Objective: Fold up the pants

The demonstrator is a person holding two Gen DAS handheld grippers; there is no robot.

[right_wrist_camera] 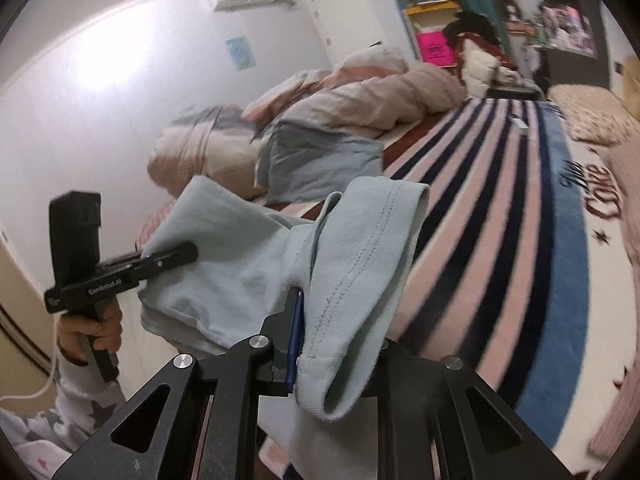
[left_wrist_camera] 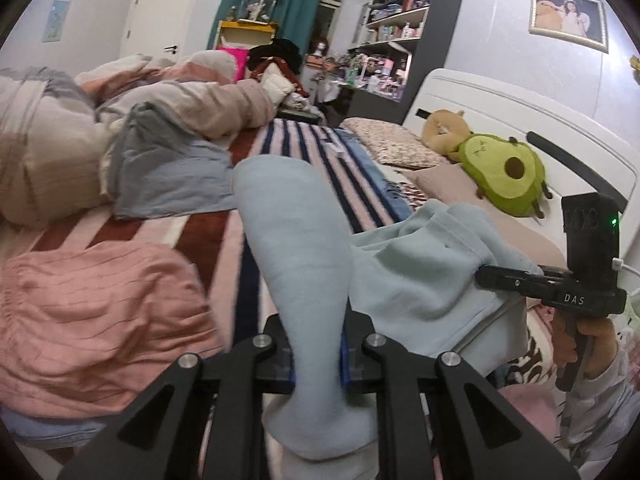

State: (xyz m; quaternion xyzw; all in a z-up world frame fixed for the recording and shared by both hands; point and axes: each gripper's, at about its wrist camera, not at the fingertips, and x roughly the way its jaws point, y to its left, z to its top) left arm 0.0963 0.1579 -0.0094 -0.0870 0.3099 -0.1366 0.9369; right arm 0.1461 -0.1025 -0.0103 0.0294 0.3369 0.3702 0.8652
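The light blue pants (left_wrist_camera: 420, 272) hang in the air above the bed, stretched between both grippers. My left gripper (left_wrist_camera: 318, 356) is shut on a fold of the pants that rises between its fingers. My right gripper (right_wrist_camera: 320, 344) is shut on a stitched hem of the pants (right_wrist_camera: 360, 264). In the left wrist view the right gripper (left_wrist_camera: 496, 276) clamps the cloth at the right. In the right wrist view the left gripper (right_wrist_camera: 176, 256) clamps it at the left.
A striped blanket (right_wrist_camera: 500, 208) covers the bed. A pink garment (left_wrist_camera: 100, 312) lies at the left, a rumpled duvet (left_wrist_camera: 120, 132) behind it. An avocado plush (left_wrist_camera: 504, 172) and pillows lie by the white headboard (left_wrist_camera: 520, 120). Shelves stand at the back.
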